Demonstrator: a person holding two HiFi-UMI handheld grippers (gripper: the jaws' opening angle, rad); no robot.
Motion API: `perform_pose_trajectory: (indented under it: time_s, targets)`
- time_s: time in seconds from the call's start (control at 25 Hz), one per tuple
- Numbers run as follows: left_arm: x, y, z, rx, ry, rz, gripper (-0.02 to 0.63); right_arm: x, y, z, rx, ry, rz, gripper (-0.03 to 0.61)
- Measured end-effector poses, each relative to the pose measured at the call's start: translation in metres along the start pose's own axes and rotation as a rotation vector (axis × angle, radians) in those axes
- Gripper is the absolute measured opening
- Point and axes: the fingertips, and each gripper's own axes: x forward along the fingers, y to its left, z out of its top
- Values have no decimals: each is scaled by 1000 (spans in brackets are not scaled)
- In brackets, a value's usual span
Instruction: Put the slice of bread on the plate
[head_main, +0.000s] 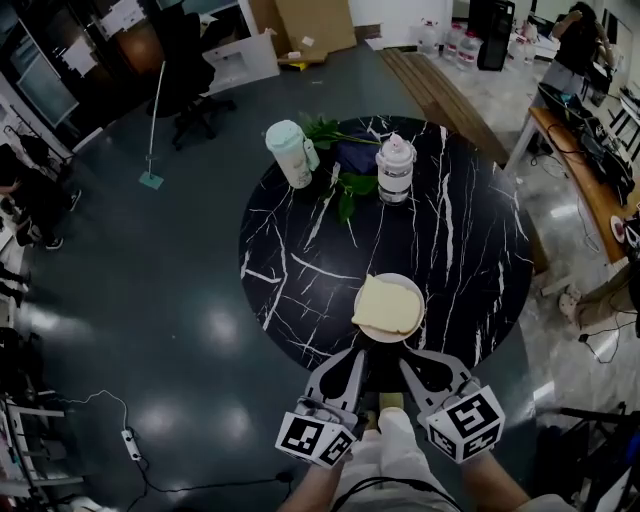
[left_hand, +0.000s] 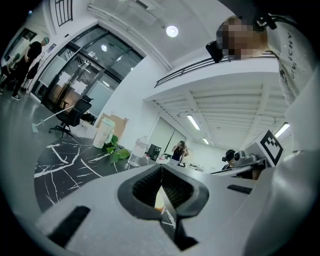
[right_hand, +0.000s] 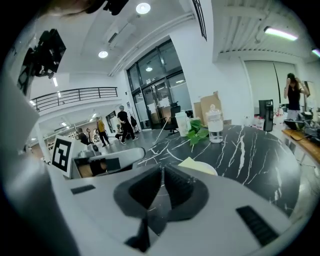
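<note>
A pale slice of bread (head_main: 387, 305) lies flat on a small white plate (head_main: 364, 300) near the front edge of the round black marble table (head_main: 300, 260). In the right gripper view the bread (right_hand: 193, 163) and the plate (right_hand: 214, 169) show just beyond the jaws. My left gripper (head_main: 354, 354) and right gripper (head_main: 408, 357) hang side by side off the table's near edge, close to my body, both apart from the plate. The left gripper (left_hand: 161, 170) has its jaws together with nothing held. The right gripper (right_hand: 162, 170) is shut too, and empty.
At the table's far side stand a pale green tumbler (head_main: 291, 152), a clear lidded jar (head_main: 395, 168) and green leaves (head_main: 346, 186). An office chair (head_main: 192, 62) stands on the floor beyond. A wooden desk (head_main: 585, 175) with a person by it is at the right.
</note>
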Motion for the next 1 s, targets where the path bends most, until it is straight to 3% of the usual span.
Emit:
perform_pose_trajectory:
  time_s: [0.44,1.0]
  targets:
    - [-9,-25,20,5,-9,-32,8,-23,24,20,-77,-29,11,9]
    - [0,-34,28,18,-13,-56,8,-34,15,31,-106,-55,-34,9]
